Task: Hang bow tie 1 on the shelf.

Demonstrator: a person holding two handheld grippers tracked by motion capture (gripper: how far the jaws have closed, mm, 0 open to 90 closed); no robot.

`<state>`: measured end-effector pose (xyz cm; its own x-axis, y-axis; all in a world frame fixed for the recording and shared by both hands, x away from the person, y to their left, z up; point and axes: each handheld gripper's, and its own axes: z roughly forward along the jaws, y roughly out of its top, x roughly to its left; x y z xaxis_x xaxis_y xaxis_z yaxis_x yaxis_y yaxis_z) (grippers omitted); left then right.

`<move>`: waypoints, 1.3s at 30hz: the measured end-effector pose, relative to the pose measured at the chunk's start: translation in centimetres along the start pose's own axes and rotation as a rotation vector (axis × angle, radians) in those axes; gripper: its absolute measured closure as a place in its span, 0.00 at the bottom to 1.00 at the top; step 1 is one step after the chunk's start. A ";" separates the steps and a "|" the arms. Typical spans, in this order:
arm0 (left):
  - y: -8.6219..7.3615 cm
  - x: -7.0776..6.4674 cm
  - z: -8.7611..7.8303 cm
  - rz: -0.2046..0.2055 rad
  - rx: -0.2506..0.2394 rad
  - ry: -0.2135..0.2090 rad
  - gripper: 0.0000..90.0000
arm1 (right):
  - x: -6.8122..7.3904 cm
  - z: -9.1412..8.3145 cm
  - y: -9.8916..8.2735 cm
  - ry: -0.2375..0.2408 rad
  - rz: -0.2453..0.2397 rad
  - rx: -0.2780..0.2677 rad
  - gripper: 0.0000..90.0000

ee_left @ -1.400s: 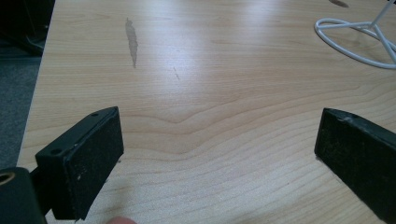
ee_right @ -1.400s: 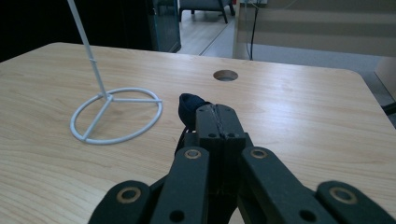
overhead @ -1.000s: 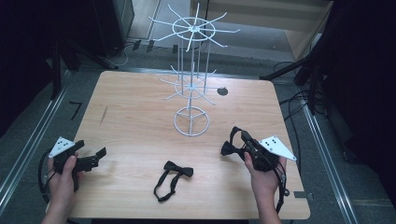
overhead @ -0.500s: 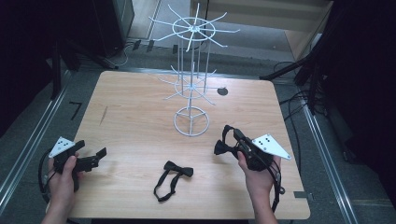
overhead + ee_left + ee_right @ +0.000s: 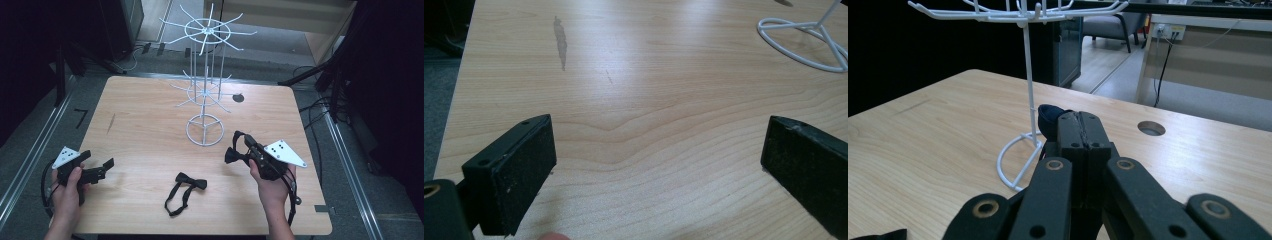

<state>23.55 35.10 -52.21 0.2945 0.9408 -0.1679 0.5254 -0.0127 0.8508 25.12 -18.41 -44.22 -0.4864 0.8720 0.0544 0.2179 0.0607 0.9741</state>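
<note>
The right gripper [image 5: 239, 150] had lifted and drifted toward the rack [image 5: 205, 131] since the earlier frame, its jaws clenched on a black bow tie [image 5: 235, 151] held above the table [image 5: 150, 125]. The left gripper [image 5: 100, 169] had stayed put, jaws wide apart over bare wood with nothing between them. A second bow tie [image 5: 186, 187] lay between the hands. The right gripper view showed dark fabric [image 5: 1048, 119] bulging beside the pressed-together jaws.
</note>
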 end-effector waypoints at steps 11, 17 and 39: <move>0.0 0.0 0.0 0.000 0.002 -0.004 0.02 | 0.7 0.6 1.3 0.020 -0.012 -0.023 1.00; 0.0 0.0 0.0 0.000 0.002 -0.004 0.02 | 1.0 0.8 2.0 0.027 -0.020 -0.033 1.00; 0.0 0.0 0.0 -0.002 0.004 -0.003 0.02 | 1.9 1.8 4.4 0.047 -0.043 -0.066 1.00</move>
<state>23.57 35.14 -52.21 0.2958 0.9398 -0.1712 0.5289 -0.0119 0.8486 26.69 -15.60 -40.20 -0.5336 0.8455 0.0215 0.1411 0.0640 0.9879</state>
